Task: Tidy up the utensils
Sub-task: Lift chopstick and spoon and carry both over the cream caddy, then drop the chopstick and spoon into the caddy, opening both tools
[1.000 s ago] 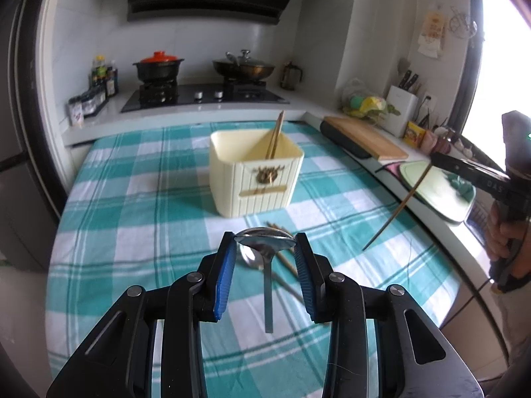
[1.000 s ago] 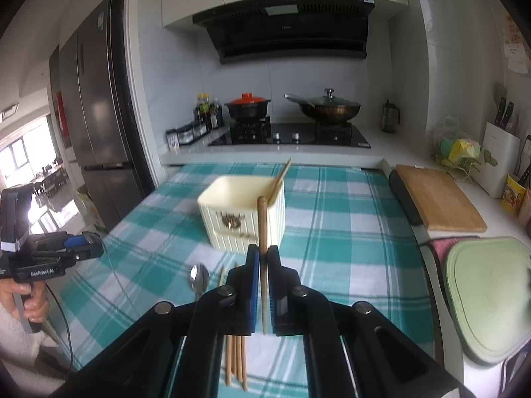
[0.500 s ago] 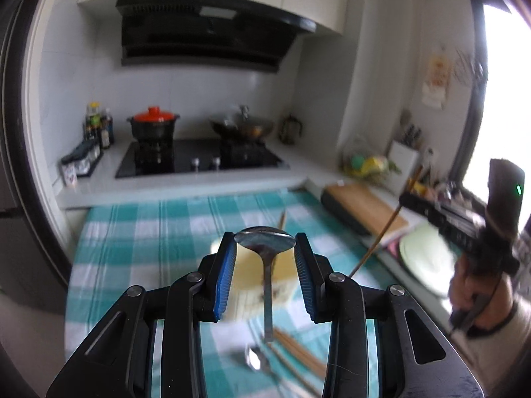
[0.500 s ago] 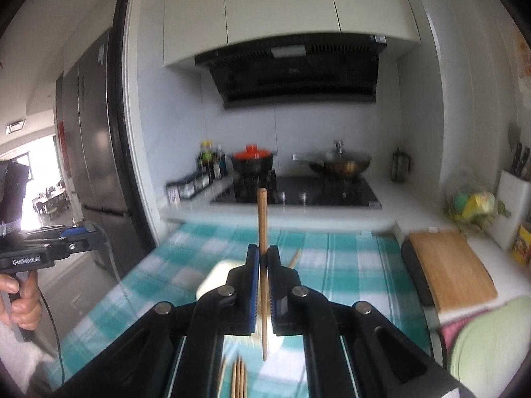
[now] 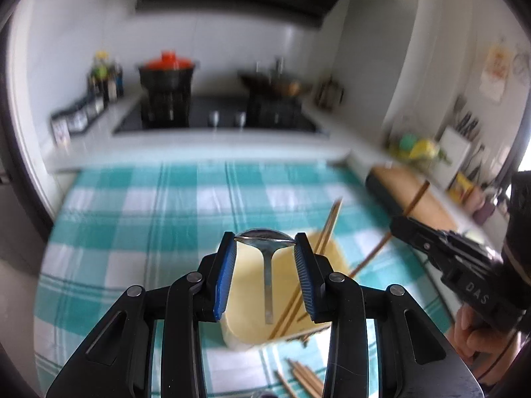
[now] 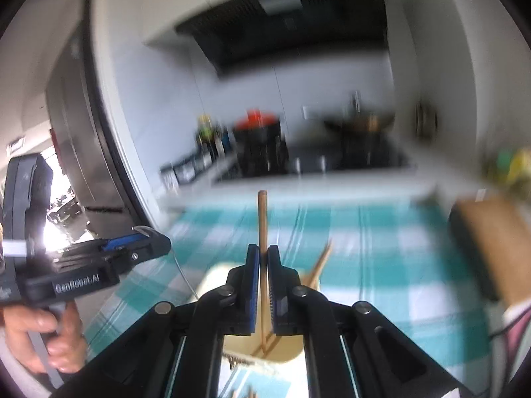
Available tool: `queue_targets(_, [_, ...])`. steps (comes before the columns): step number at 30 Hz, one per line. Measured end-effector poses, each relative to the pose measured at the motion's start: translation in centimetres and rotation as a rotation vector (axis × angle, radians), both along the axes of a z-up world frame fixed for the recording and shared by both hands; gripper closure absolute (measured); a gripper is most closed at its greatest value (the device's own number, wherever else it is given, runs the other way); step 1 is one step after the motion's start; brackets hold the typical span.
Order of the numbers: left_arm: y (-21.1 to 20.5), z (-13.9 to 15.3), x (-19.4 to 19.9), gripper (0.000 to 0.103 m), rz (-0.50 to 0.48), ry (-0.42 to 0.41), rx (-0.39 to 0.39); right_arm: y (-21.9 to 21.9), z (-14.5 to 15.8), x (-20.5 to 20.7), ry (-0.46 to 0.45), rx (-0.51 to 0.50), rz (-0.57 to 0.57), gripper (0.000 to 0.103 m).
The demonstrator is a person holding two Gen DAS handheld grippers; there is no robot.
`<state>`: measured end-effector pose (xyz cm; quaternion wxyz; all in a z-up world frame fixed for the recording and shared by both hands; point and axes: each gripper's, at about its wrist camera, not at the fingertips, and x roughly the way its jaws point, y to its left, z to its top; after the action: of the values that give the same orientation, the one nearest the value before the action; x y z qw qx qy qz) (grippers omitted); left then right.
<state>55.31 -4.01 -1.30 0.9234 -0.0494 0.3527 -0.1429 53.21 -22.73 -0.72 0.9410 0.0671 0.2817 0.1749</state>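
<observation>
Two utensils hang over the holder at once, and that is where trouble could start. Nearest, the left gripper (image 5: 265, 258) clamps the bowl of a metal spoon (image 5: 265, 248) edge to edge between its blue pads, bowl up at the fingertips and handle hanging straight down into the cream utensil holder (image 5: 335, 265) just below; with only the rim pinched, the spoon could swivel or slip out sideways before it is let go. The right gripper (image 6: 264, 285) is shut tight on a single chopstick (image 6: 262, 222), its long axis upright, blunt end above the fingers and tip pointing down into the same holder. Released while tilted, it could catch the rim or knock the chopsticks (image 5: 327, 229) already leaning inside. Beyond lies the checked tabletop (image 5: 132, 219).
</observation>
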Motion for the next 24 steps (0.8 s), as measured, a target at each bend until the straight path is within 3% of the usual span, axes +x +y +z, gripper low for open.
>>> queue_targets(3, [-0.4,-2.5,1.0,0.067,-0.004,0.072,0.026,0.1,-2.8,2.1,0.106,-0.032,0.004,0.098])
queue_targets(7, [-1.1,-4.0,1.7,0.066,-0.016,0.117,0.029,0.0,-4.8,3.2,0.161,-0.039,0.003,0.094])
queue_targets(9, [-1.5,-4.1,1.7,0.061,-0.009,0.132,0.032,-0.3,-4.8,3.3,0.166,-0.018,-0.001,0.094])
queue_targets(10, [-1.4,-3.8,1.3,0.051,0.002,0.128,0.029,-0.4,-4.7,3.2,0.166,-0.01,-0.006,0.091])
queue_targets(11, [-1.3,-3.4,1.0,0.041,0.007,0.122,0.023,-0.7,-4.4,3.0,0.164,0.004,-0.015,0.075])
queue_targets(13, [-0.7,-2.5,-0.3,0.033,0.004,0.097,0.012,-1.4,-3.6,2.2,0.143,0.031,-0.05,0.055])
queue_targets(16, [0.5,-1.2,-3.7,0.019,-0.022,0.058,0.068,-2.9,-1.9,-0.3,0.115,0.018,-0.053,0.055])
queue_targets(19, [1.9,-1.5,-8.2,0.012,-0.06,0.052,0.149,-4.2,-1.4,-3.8,0.126,-0.086,-0.037,0.055])
queue_targets(24, [4.4,-5.4,-16.4,0.006,-0.078,0.091,0.222,-6.3,-5.1,-12.1,0.188,-0.296,0.025,0.055])
